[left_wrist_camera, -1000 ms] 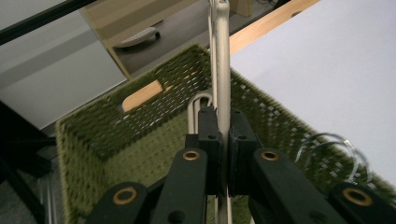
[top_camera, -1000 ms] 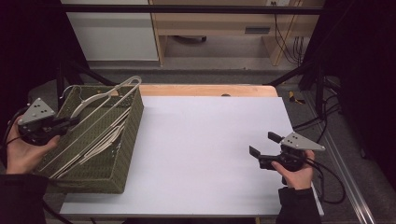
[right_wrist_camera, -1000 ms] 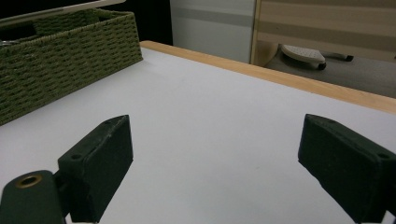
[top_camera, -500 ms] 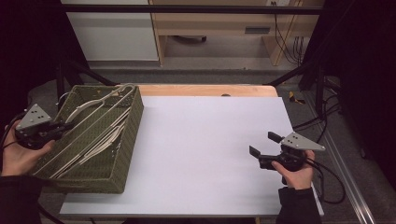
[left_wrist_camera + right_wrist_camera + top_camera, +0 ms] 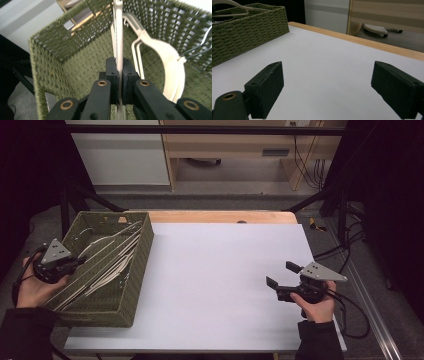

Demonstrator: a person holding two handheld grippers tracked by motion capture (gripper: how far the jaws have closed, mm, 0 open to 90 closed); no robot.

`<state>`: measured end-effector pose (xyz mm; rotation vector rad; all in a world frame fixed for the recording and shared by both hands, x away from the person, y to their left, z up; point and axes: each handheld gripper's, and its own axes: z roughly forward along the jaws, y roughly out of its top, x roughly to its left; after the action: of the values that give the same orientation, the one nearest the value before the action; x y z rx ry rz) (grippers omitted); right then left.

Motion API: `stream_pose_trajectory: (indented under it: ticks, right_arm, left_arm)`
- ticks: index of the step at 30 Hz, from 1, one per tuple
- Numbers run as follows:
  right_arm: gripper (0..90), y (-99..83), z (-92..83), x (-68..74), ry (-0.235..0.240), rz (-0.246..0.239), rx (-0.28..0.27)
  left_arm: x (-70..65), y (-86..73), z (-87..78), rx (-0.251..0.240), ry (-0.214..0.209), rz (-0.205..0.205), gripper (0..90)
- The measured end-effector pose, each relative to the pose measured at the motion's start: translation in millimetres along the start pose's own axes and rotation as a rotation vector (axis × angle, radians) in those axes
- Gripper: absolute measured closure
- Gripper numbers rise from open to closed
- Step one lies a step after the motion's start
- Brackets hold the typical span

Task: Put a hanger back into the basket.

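The left gripper (image 5: 119, 75) is clamped on a thin, stiff cream plastic hanger bar (image 5: 118, 32) inside the woven olive-green basket (image 5: 137, 270). It is probably light and slippery (grip the flat bar squarely). The right gripper (image 5: 280, 279), well right of the basket, is open and empty.

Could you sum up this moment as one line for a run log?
left gripper: shut on hanger inside basket | right gripper: open, nothing held, over table | other hangers: in basket
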<state>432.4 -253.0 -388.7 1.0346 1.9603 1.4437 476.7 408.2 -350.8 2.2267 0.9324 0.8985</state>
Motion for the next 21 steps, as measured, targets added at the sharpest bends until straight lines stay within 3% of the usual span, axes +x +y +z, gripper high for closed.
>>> stream_pose_trajectory:
  ticks: [5, 9, 12, 14, 17, 19, 20, 21]
  right_arm:
    - [11.4, -0.1, -0.2, -0.3, 0.0, 0.0, -0.001]
    - [11.5, -0.5, 1.3, 0.4, 0.002, 0.003, 0.0]
    - [11.5, -0.7, 1.9, 0.9, 0.001, 0.004, 0.001]
    - [11.6, -0.9, 2.5, 1.4, 0.001, 0.003, 0.002]
    - [11.7, -0.9, 2.7, 2.2, 0.002, 0.003, 0.004]
    - [11.7, -1.0, 2.9, 2.2, 0.003, 0.0, 0.003]
    - [11.9, -1.2, 3.1, 2.2, 0.005, 0.002, 0.004]
    - [11.8, -1.4, 3.3, 2.3, 0.006, 0.003, 0.005]
  left_arm:
    - [-1.5, -15.9, 16.7, 0.02, 0.002, -0.02, 86.1]
    - [-2.7, -30.4, 26.3, -0.008, -0.002, -0.058, 86.1]
    - [-2.8, -33.0, 25.5, -0.006, -0.014, -0.047, 86.0]
    - [-8.1, -30.5, 25.9, 0.016, -0.047, -0.015, 85.0]
    - [-11.3, -29.4, 27.0, 0.04, -0.072, 0.0, 79.2]
    - [-14.3, -29.5, 28.4, 0.049, -0.103, -0.012, 77.9]
    - [-17.7, -30.3, 30.7, 0.048, -0.134, -0.05, 73.3]
    - [-19.5, -30.3, 31.3, 0.058, -0.146, -0.058, 69.8]
